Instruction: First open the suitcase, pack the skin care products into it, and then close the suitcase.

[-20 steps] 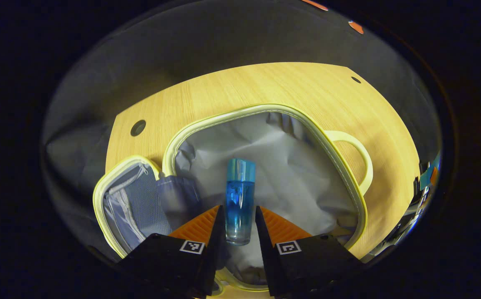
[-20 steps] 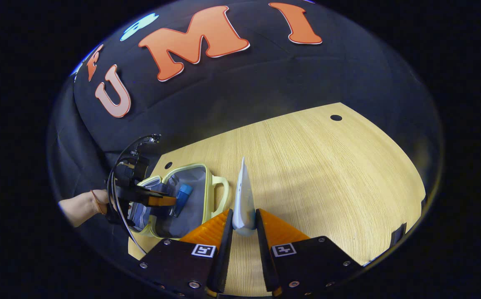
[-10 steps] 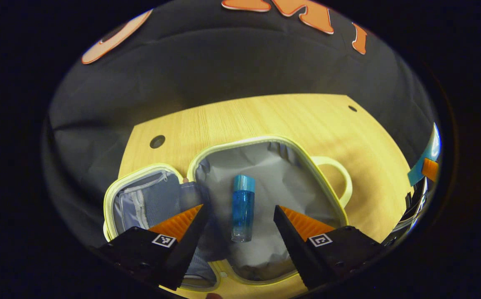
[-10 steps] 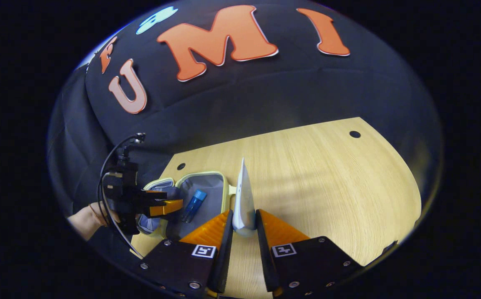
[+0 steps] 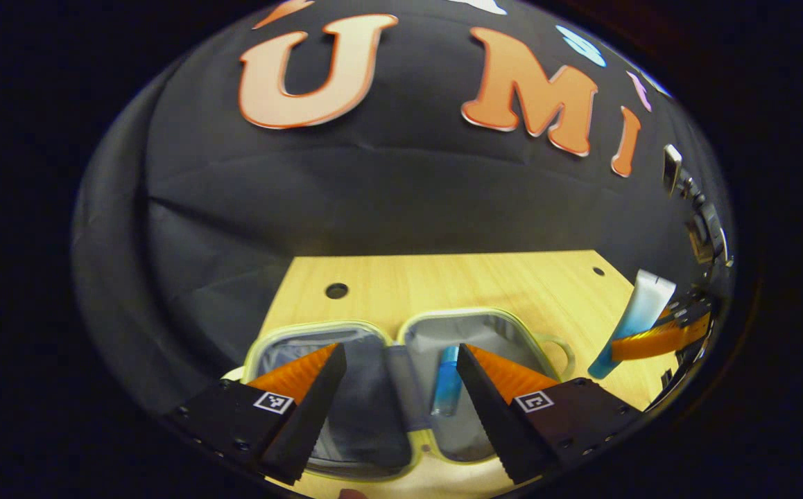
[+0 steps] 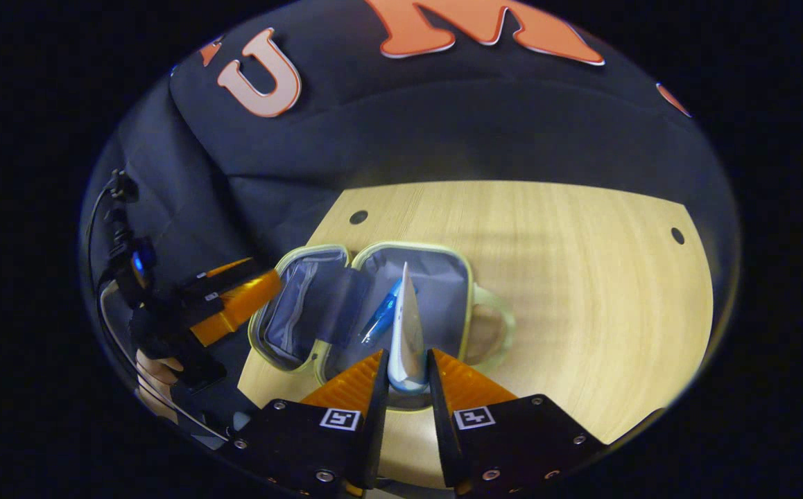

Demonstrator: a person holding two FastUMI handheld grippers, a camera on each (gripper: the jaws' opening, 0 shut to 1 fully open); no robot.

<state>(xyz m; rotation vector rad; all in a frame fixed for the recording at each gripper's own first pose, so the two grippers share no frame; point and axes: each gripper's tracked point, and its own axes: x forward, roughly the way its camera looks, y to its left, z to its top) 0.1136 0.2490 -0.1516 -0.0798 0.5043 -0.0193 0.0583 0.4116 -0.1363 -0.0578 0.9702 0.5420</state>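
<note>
Packing step, mid-way. Suitcase [image 6: 374, 305] lies flat open on the table [image 6: 582, 291], lid half to the left, main half w/ handle [image 6: 495, 326] to the right. Blue bottle [image 6: 382, 315] is already in the main half, lying on the grey lining, slightly slanted.

Right gripper [image 6: 407, 378] is clenched on a white tube [image 6: 405, 326], both fingers pressing its lower end, tube pointing fwd over the main half. From the left gripper view the same tube [image 5: 634, 322] shows at far right, above the table beside the handle side, not yet inside.

Left gripper [image 5: 398, 388] is released, jaws wide apart, nothing between them. It hangs above the near edge of the case, looking over both halves.

Next, prob: bring the tube down into the main half next to the bottle and let go. Needs a low, flattish drop so it doesn't roll onto the bottle or catch the rim.

Edges/room: raised pale rim [image 5: 485, 315] runs round each half, so the tube must clear it before lowering. Free lining to the right of the bottle looks enough for the tube. Table to the right and far side is bare wood, good for approach. Left gripper sits near the lid half, so keep the two apart. Closing comes after.
</note>
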